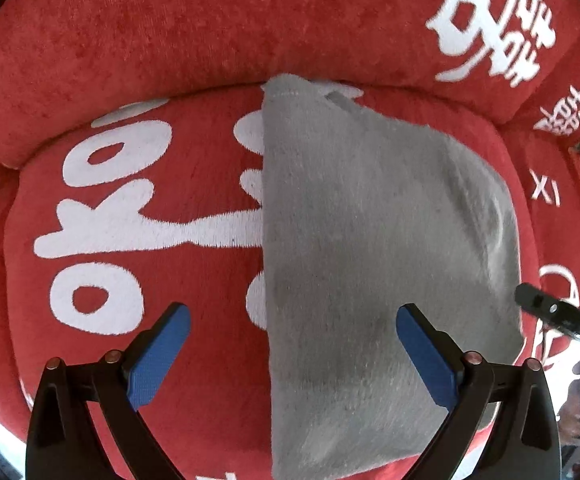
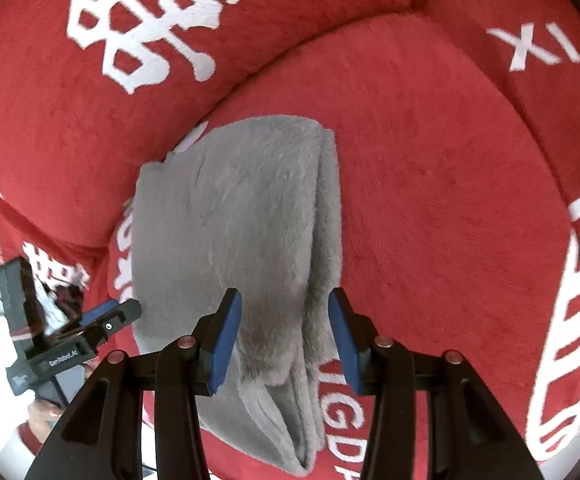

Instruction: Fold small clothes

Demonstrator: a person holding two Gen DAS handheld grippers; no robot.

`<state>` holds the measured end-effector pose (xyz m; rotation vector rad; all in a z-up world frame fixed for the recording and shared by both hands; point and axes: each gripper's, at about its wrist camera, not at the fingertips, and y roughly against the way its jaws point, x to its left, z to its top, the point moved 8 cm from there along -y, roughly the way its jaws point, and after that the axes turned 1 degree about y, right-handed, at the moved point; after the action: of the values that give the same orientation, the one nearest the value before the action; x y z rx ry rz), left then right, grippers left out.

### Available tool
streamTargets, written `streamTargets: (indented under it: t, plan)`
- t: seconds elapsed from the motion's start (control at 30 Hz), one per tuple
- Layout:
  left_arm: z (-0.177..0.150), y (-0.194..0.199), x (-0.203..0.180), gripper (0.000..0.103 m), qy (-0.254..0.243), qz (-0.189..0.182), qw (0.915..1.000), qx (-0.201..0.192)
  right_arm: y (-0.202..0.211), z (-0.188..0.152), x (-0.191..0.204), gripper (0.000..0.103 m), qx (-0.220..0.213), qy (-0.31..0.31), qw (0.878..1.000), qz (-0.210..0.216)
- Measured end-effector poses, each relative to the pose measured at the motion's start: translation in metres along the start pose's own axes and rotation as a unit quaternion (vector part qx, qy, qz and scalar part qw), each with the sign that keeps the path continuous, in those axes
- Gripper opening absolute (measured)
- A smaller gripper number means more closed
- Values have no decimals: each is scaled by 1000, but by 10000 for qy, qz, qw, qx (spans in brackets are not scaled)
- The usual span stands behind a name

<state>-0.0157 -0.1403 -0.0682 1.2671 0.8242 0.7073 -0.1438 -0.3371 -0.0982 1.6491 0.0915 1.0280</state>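
The left gripper (image 1: 293, 322) has its jaws wide apart. Nothing is between the blue pads (image 1: 157, 356), and neither pad presses on anything. In the left wrist view, one pad appears over the red cushion (image 1: 193, 380) and the other over the gray cloth (image 1: 370, 240). Whether the pads touch either surface cannot be told.

The right gripper (image 2: 285, 312) has its jaws partly apart. The thick folded edge of the gray cloth (image 2: 241, 216) appears between its pads in the right wrist view. A gap shows on each side of the fabric, so the pads are not clamped on it.

The work surface is a red plush seat cushion with large white woven characters (image 1: 101, 216). A padded red backrest (image 1: 209, 28) with the same white lettering rises behind the seat. A hand (image 2: 43, 414) shows at the lower left edge of the right wrist view, below the left gripper's body. The rest of the room is not visible.

The gray cloth lies flat on the seat cushion, folded into a long, layered shape. Its far end lies close to the seam where the seat meets the backrest. Its long axis runs from the front of the seat toward the backrest. One long side is a straight edge. The other long side shows stacked layers of fabric.
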Motion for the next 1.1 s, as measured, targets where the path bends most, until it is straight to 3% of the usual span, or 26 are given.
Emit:
streamTargets:
  t: [0.1, 0.17, 0.27, 0.37, 0.47, 0.8, 0.83, 0.93, 1.1]
  plan:
    - [4, -5, 4, 103, 118, -9, 9999, 49, -9, 1, -3, 37, 136, -157, 9997, 158]
    - [4, -7, 6, 103, 129, 45, 9999, 61, -7, 5, 1, 11, 11, -38, 9999, 140]
    - [6, -10, 6, 103, 99, 106, 9999, 50, 3, 8, 14, 8, -192, 314, 9992, 121]
    - [7, -14, 3, 103, 51, 141, 9999, 78, 3, 5, 10, 7, -146, 534, 9983, -170]
    - [9, -18, -2, 103, 34, 154, 9998, 126, -7, 0, -5, 7, 54, 317, 9992, -225]
    - [15, -25, -8, 103, 8, 151, 9998, 126, 17, 0, 3, 12, -65, 429, 9989, -188]
    - [16, -26, -10, 103, 3, 149, 9998, 128, 20, 0, 1, 15, -83, 387, 9991, -153]
    - [18, -28, -14, 103, -39, 154, 9998, 132, 28, 2, -7, 41, -131, 262, 9996, -49]
    - [24, -31, -14, 103, -89, 146, 9997, 151, 28, 4, -13, 42, -108, 101, 9998, 91]
